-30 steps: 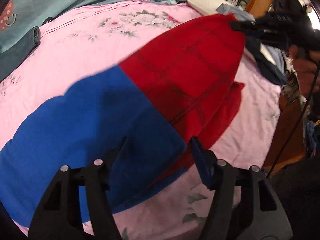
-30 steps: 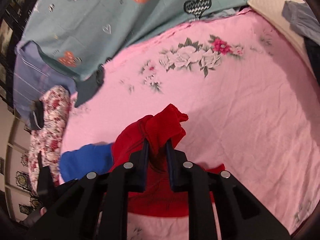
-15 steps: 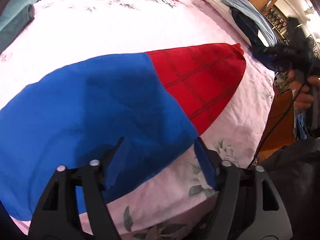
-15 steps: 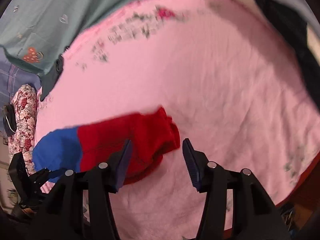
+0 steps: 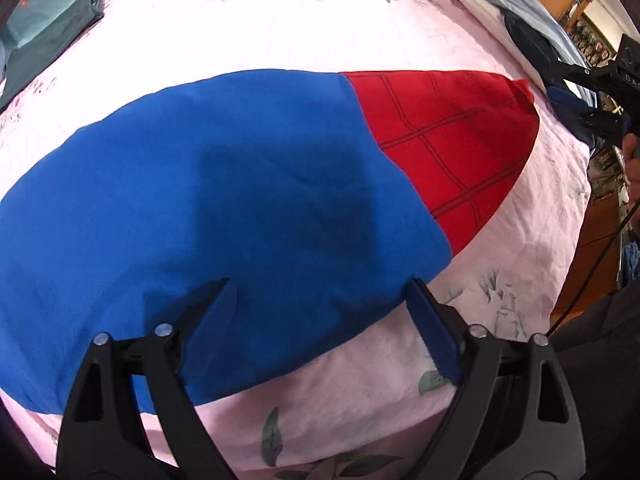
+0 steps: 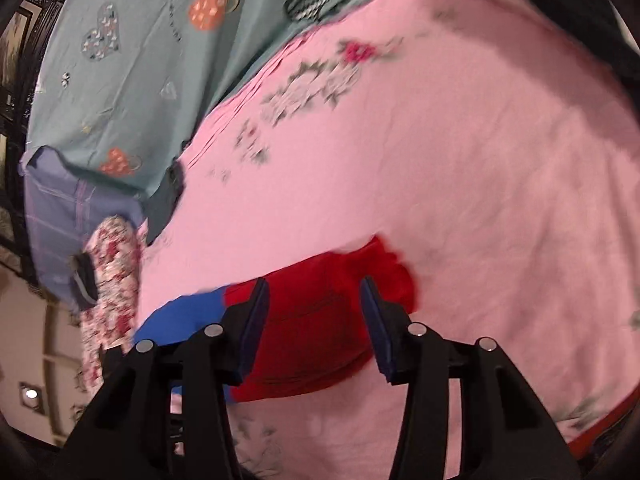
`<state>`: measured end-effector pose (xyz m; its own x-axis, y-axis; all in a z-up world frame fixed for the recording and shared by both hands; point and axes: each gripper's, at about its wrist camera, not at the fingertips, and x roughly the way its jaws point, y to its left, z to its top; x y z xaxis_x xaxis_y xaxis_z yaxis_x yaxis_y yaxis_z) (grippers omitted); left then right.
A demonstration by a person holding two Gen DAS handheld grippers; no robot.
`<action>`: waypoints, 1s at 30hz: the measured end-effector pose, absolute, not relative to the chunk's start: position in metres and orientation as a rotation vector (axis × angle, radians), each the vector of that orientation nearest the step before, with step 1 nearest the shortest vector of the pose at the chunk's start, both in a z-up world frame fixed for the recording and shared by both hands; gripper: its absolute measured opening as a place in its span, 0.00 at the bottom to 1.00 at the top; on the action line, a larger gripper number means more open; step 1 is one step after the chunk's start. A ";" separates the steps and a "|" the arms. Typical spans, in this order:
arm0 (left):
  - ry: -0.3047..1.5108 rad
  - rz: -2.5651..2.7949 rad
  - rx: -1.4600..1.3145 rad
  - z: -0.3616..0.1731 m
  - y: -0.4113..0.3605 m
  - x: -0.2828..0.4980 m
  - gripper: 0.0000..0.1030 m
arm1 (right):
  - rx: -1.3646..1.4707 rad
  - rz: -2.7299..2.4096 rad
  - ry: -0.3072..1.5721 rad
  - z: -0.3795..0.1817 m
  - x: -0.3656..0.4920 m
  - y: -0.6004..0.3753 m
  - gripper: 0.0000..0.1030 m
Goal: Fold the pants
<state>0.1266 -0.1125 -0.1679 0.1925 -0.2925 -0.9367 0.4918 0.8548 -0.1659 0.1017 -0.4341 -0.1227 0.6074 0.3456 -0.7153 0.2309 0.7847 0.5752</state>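
Pants (image 5: pixel 224 200) lie flat on the pink bedsheet (image 5: pixel 280 32), first fold looks done. My left gripper (image 5: pixel 320 312) has just been opening wide, right gripper (image 6: pixel 314 320) half-open, both holding nothing; more folds left.

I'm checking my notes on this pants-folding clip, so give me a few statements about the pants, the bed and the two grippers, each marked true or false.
1. The pants are blue at one end and red at the other. True.
2. The right gripper is clamped on the red fabric. False: its jaws stand open over it.
3. The pants lie on a pink floral sheet. True.
4. The left gripper is shut. False: its jaws are wide apart, having just opened further.
5. The red part carries dark grid lines. True.
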 end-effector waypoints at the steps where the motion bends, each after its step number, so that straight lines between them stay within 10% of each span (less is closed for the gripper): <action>1: 1.265 -0.549 0.198 -0.168 -0.115 0.127 0.88 | 0.654 0.043 0.945 -0.124 0.100 -0.437 0.40; 15: 1.309 -0.448 0.197 -0.169 -0.127 0.145 0.89 | 0.308 0.131 1.008 -0.145 0.132 -0.394 0.26; 21: 1.329 -0.412 0.182 -0.168 -0.130 0.154 0.90 | 0.349 0.139 1.062 -0.167 0.142 -0.412 0.42; 25: 1.339 -0.402 0.171 -0.166 -0.129 0.160 0.90 | 0.341 0.181 1.063 -0.154 0.137 -0.416 0.11; 30: 1.335 -0.400 0.182 -0.172 -0.136 0.156 0.92 | 0.420 0.213 1.086 -0.137 0.114 -0.441 0.10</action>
